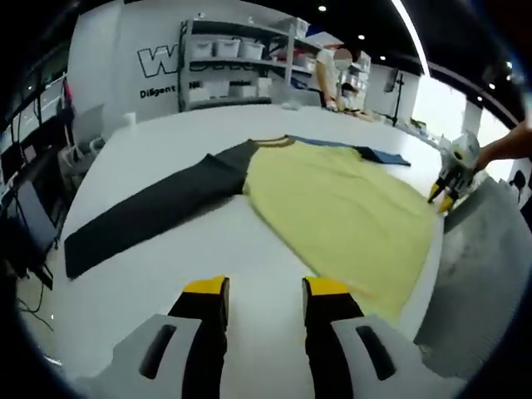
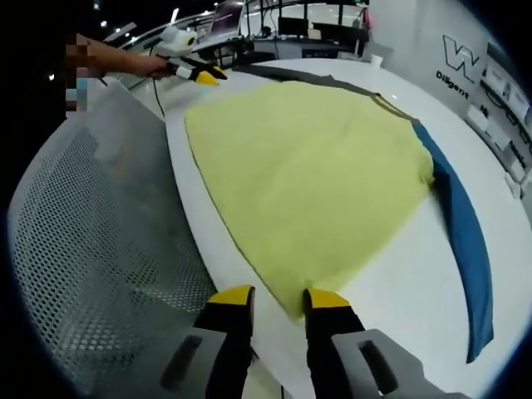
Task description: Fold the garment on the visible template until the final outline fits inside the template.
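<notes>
A garment lies flat on the white table: a yellow body, a dark grey sleeve stretched to the left and a blue sleeve at the far side. My left gripper is open above bare table, short of the yellow hem. In the right gripper view the yellow body spreads ahead, with the blue sleeve on the right and the dark sleeve far off. My right gripper is open at the near hem corner by the table edge. Each gripper also appears hand-held in the other's view: the right gripper and the left gripper.
A grey perforated metal surface runs along the table's edge, also seen as perforated metal. Shelves with white bins and a person stand behind the table. Desks with monitors lie beyond.
</notes>
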Demonstrator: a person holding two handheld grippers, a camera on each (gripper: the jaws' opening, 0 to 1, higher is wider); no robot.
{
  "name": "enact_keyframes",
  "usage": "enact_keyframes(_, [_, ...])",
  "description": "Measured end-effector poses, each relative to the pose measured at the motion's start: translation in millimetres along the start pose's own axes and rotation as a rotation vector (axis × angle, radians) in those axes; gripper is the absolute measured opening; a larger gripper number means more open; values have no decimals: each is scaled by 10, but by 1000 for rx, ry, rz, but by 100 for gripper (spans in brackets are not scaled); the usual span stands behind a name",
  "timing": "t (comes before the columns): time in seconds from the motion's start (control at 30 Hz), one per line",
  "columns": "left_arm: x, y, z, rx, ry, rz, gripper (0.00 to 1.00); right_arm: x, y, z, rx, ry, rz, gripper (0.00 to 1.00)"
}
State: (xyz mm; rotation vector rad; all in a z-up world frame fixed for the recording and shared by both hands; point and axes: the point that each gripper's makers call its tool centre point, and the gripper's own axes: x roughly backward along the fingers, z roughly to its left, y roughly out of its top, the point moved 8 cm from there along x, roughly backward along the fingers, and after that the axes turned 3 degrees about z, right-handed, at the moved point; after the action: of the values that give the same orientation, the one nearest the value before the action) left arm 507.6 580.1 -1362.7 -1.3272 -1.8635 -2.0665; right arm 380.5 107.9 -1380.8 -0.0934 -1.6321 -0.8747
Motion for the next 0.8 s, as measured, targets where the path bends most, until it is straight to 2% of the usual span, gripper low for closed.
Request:
enact_keyframes(0.13, [17,15,246,95,74,-28,39,-10,14,26,24,3,8,27])
enact_keyframes(0.23, [33,23,408,119,110,-36,38,-14,17,33,37,8,21,29])
enact_keyframes(0.3, [37,45,503,187,137,-56,38,-12,26,43,38,10,28,30])
enact_keyframes(0.43, [23,77,675,171,181,-55,38,-11,24,57,34,13,32,33])
enact_keyframes(0.6, [16,100,924,212,261,-61,38,-9,13,91,26,10,21,36])
enact_keyframes(0.7, [21,106,1037,232,308,-61,37,-14,2,68,54,-12,17,32])
enact_keyframes(0.8, [72,146,1048,241,344,-61,37,-13,13,50,57,-15,17,29])
